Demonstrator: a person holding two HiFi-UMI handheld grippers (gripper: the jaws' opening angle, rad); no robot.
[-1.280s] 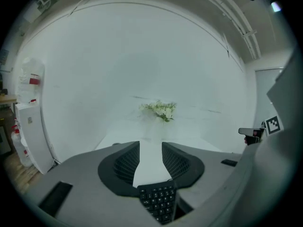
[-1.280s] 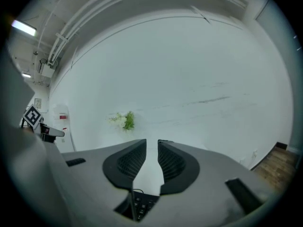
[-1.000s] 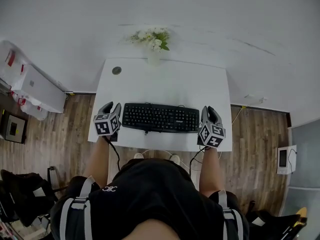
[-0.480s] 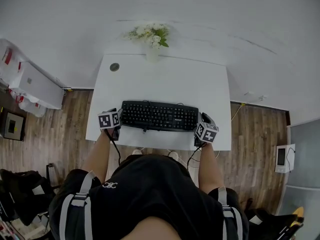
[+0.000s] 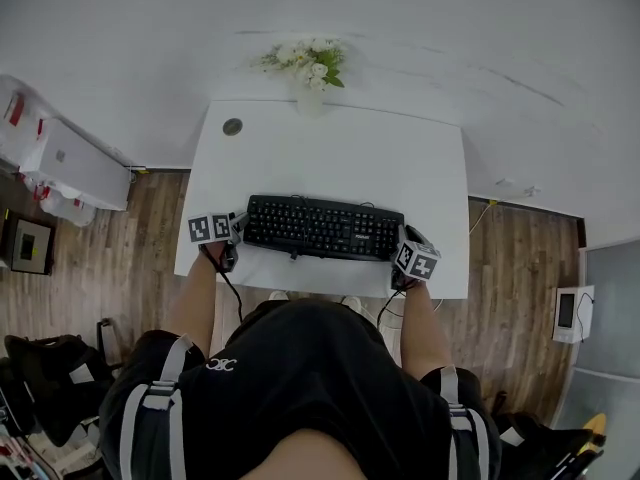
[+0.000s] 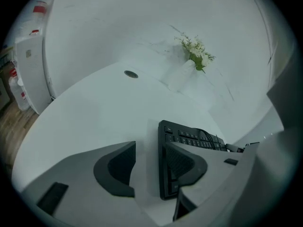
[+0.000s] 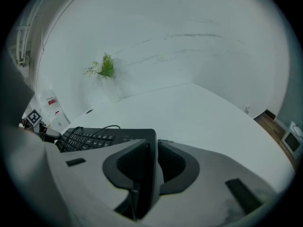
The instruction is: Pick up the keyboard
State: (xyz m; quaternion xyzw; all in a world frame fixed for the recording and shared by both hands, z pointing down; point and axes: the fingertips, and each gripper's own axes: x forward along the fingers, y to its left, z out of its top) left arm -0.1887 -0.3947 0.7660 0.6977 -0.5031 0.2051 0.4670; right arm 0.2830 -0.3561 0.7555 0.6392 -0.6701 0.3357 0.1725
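A black keyboard [image 5: 322, 227] lies across the front half of the white table [image 5: 340, 158]. My left gripper [image 5: 237, 230] is at its left end. In the left gripper view the jaws [image 6: 149, 167] have just been opening: the keyboard's end [image 6: 166, 178] sits between them against the right pad, with a gap of bare table to the left pad [image 6: 120, 167], so the gripper is open. My right gripper [image 5: 404, 240] is at the right end. In the right gripper view its pads [image 7: 132, 164] close on the keyboard's edge [image 7: 109, 138].
A vase of white flowers [image 5: 308, 68] stands at the table's back edge, with a round cable hole [image 5: 233, 126] at the back left. A white cabinet [image 5: 70, 163] stands on the wooden floor to the left. The keyboard's cable [image 7: 90, 129] runs over its back.
Both grippers and the keyboard have sunk towards the table. The left jaws have spread off the keyboard's left end. The right jaws have kept their hold.
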